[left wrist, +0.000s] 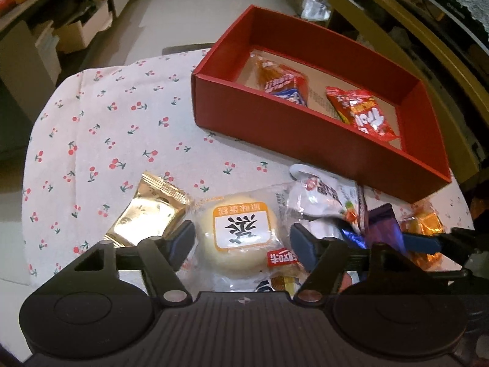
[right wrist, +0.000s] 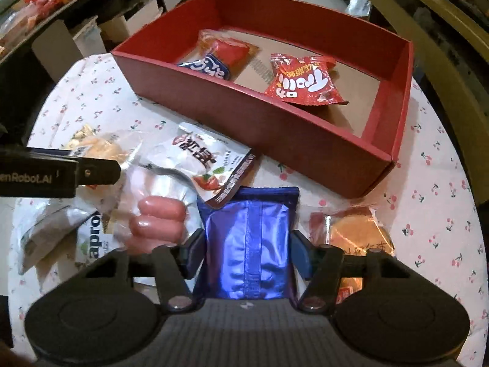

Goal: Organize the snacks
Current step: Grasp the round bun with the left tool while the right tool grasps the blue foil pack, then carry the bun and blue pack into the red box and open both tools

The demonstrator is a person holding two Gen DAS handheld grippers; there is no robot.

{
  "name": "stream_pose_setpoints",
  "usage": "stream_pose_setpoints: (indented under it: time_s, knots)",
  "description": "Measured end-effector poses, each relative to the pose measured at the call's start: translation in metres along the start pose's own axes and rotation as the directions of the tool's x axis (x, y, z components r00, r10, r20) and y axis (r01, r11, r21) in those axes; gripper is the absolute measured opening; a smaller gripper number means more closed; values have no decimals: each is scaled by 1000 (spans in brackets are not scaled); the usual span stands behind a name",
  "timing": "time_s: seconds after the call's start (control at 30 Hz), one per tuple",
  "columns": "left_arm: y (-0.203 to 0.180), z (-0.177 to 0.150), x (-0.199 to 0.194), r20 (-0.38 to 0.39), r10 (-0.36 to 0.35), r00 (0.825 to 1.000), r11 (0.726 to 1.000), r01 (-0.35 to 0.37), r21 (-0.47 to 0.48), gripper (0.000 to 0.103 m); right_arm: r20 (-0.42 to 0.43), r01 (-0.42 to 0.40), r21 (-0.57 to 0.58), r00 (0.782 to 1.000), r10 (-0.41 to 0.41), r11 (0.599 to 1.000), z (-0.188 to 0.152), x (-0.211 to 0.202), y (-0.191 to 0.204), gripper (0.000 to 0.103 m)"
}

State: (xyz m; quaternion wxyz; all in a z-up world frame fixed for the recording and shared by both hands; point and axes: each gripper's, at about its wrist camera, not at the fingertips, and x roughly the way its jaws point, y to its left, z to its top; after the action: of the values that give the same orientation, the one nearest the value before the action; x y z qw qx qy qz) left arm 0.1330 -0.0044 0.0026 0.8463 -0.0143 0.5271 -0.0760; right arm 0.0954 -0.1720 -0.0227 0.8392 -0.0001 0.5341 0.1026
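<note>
Blue packet [right wrist: 249, 244] between right fingers [right wrist: 301, 252], contact unclear | round cake [left wrist: 240, 235] between spread left fingers [left wrist: 183, 238]

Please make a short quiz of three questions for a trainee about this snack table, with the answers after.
1. True or false: the red box already holds two snack packets.
2. Which packet sits between the fingers of the right gripper? A) gold packet B) blue packet C) white pouch
3. Fill in: the left gripper straddles a wrapped round ____.

Key: 1 true. 2 B. 3 cake.
</note>
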Motion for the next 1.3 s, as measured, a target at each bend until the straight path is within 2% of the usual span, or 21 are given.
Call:
stream_pose_setpoints:
  time_s: [0.2, 0.37, 0.47, 0.57, 0.63, 0.77, 0.87, 0.93, 1.03, 1.3]
  knots:
    - [3, -5, -15, 14, -21, 1000, 1000, 20, 10, 62, 22, -3, -4, 1000, 3, 1000, -12, -14, 6, 70]
    - [4, -11, -21, 16, -26, 1000, 1000, 26, 10, 62, 67, -20, 14, 998, 19, 1000, -22, -34, 14, 70]
    - [5, -11, -17, 17, -27, 999, 1000, 27, 2, 65, 68, -29, 24, 997, 27, 999, -24, -37, 16, 70]
    - [7, -5, -11, 17, -33, 999, 999, 33, -31, 72, 68, -36, 21, 997, 35, 999, -23, -37, 16, 70]
    - [9, -1, -5, 13, -46, 999, 998, 46, -48, 85, 68, -47, 27, 997, 45, 999, -22, -38, 15, 70]
    - [4, 3, 9, -2, -14, 1000, 999, 14, -40, 86, 65, -57, 40, 996, 54, 998, -18, -34, 11, 70]
    - [-2, 2, 8, 10, 9, 1000, 1000, -9, -8, 79, 56, -52, 39, 997, 50, 998, -16, -30, 9, 70]
    - [-6, 1, 3, 27, 31, 999, 999, -32, 22, 69, 51, -46, 36, 998, 44, 998, -14, -27, 8, 70]
    - [-7, -2, -4, 36, 25, 999, 999, -26, 23, 62, 77, -38, 29, 996, 35, 999, -13, -32, 10, 70]
    - [-6, -11, -30, 66, -22, 998, 1000, 21, 18, 61, 139, -45, 29, 989, 40, 999, -6, -49, 13, 70]
